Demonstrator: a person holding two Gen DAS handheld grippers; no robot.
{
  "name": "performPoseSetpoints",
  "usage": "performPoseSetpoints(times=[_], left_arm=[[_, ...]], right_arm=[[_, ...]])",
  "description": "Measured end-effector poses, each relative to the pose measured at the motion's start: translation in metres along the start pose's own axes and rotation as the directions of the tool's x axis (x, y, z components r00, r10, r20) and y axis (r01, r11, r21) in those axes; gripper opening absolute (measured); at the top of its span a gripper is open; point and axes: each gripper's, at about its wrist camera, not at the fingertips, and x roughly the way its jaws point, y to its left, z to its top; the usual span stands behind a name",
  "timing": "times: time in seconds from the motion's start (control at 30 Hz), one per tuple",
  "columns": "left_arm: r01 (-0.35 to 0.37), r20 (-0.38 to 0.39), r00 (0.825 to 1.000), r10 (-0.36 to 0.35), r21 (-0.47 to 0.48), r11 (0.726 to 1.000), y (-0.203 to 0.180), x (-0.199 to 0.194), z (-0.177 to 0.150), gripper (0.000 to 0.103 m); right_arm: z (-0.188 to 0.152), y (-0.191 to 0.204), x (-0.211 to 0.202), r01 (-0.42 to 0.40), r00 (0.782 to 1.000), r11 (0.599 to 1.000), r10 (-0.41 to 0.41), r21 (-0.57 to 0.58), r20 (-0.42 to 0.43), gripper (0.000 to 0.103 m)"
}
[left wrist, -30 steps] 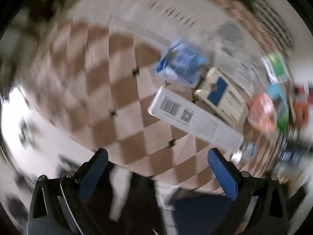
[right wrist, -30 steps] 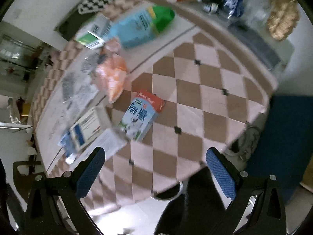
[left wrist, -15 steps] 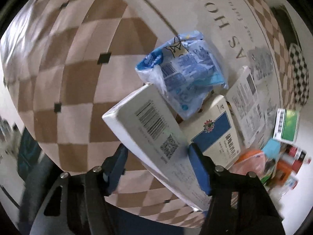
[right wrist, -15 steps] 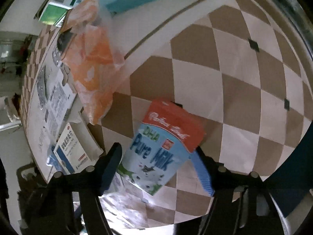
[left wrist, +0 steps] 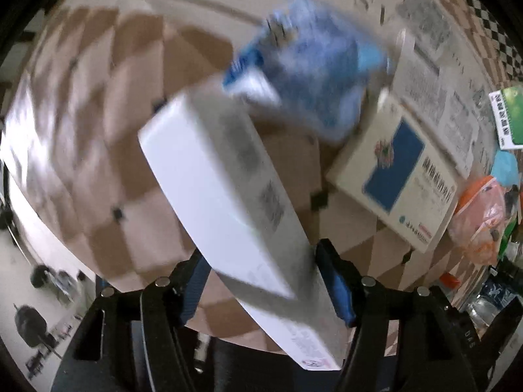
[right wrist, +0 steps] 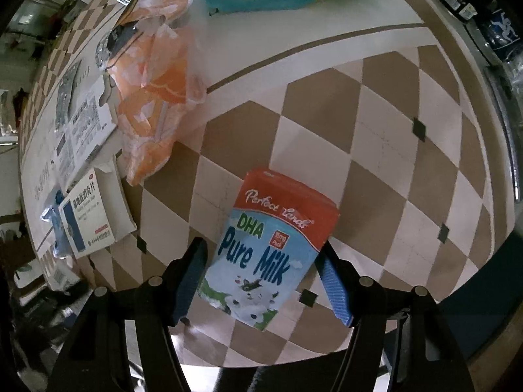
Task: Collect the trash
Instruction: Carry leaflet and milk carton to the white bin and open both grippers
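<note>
Counter (right wrist: 376, 137): brown-and-cream diamond-checked top with cream band. Lying on it: red-and-blue "Pure Milk" carton (right wrist: 271, 245), crumpled orange plastic bag (right wrist: 157, 98), cream-and-blue medicine box (right wrist: 88, 222). Blue plastic wrapper (left wrist: 313, 72) blurred.

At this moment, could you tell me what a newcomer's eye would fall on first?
A long white box fills the left wrist view, clamped in the left gripper. In the right wrist view, a Pure Milk carton sits between the right gripper fingers on the checkered table.

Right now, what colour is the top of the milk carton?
Red-orange, on the light blue cardboard milk carton; the right wrist view shows it best.
</note>
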Motion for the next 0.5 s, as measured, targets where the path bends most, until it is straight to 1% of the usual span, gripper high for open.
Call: performPoseSetpoints(times=[0.03, 0.07, 0.1, 0.13, 0.2, 0.3, 0.37, 0.4, 0.43, 0.47, 0.5], left_arm=[[0.000, 0.012, 1.000, 0.000, -0.008, 1.000, -0.002, -0.001, -0.006, 0.060], [0.002, 0.034, 0.999, -0.001, -0.011, 1.000, -0.003, -0.003, -0.011, 0.047], [0.014, 0.057, 0.998, -0.014, -0.004, 1.000, -0.005, -0.008, -0.015, 0.039], [0.000, 0.075, 0.997, 0.000, 0.005, 1.000, -0.008, -0.013, -0.019, 0.038], [-0.022, 0.123, 0.992, 0.017, 0.040, 0.999, -0.017, -0.028, -0.025, 0.037], [-0.091, 0.205, 0.977, 0.063, 0.130, 0.987, -0.032, -0.052, -0.037, 0.037], [-0.151, 0.262, 0.960, 0.096, 0.200, 0.968, -0.049, -0.079, -0.037, 0.037], [-0.175, 0.286, 0.952, 0.106, 0.226, 0.958, -0.054, -0.088, -0.040, 0.037], [-0.191, 0.306, 0.946, 0.110, 0.248, 0.950, -0.057, -0.094, -0.040, 0.037], [-0.211, 0.335, 0.935, 0.114, 0.270, 0.939, -0.063, -0.105, -0.048, 0.037], [-0.221, 0.354, 0.928, 0.112, 0.285, 0.933, -0.066, -0.114, -0.051, 0.037]], right_arm=[[0.000, 0.002, 0.001, 0.007, 1.000, 1.000, -0.007, 0.002, 0.001, 0.069], [0.000, 0.001, 0.002, 0.011, 1.000, 1.000, -0.011, 0.003, 0.004, 0.069], [0.001, 0.004, 0.003, 0.013, 1.000, 1.000, -0.013, 0.006, 0.009, 0.066], [0.000, 0.003, 0.002, 0.009, 1.000, 1.000, -0.009, 0.008, 0.019, 0.062], [0.002, 0.006, 0.001, -0.009, 0.999, 1.000, 0.009, 0.011, 0.032, 0.061], [-0.003, 0.001, -0.004, -0.010, 0.999, 1.000, 0.009, 0.008, 0.042, 0.061], [-0.007, -0.001, -0.006, -0.011, 0.999, 1.000, 0.011, 0.002, 0.049, 0.061], [-0.011, -0.008, -0.009, -0.014, 0.999, 1.000, 0.014, -0.001, 0.052, 0.060], [-0.015, -0.008, -0.011, -0.020, 0.998, 1.000, 0.020, -0.002, 0.057, 0.060], [-0.019, -0.001, -0.012, -0.022, 0.997, 1.000, 0.023, -0.013, 0.068, 0.060], [-0.030, 0.000, -0.014, -0.021, 0.996, 0.999, 0.024, -0.027, 0.081, 0.060]])
